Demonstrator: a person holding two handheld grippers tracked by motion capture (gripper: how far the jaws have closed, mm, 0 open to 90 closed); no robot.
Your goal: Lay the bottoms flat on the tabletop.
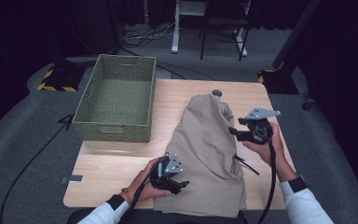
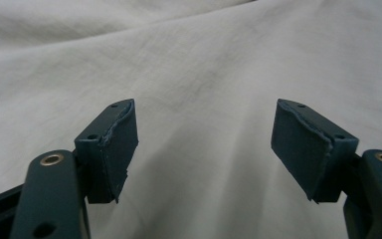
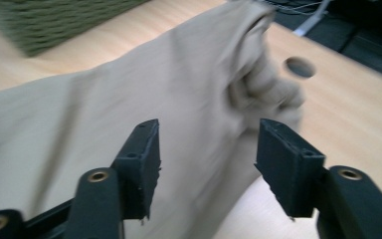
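1. Two claws, both with jaws apart and nothing between them
2. Left claw (image 1: 179,185) at the near left edge of the cloth (image 1: 209,154)
3. Right claw (image 1: 237,132) held above its right edge
4. Cloth lies on the counter (image 1: 116,163), right of the basket (image 1: 116,95)

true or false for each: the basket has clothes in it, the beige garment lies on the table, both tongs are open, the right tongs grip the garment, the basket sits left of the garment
1. The basket has clothes in it. False: its inside is bare.
2. The beige garment lies on the table. True.
3. The left tongs and right tongs are open. True.
4. The right tongs grip the garment. False: the jaws stand apart, nothing pinched.
5. In the high view the basket sits left of the garment. True.
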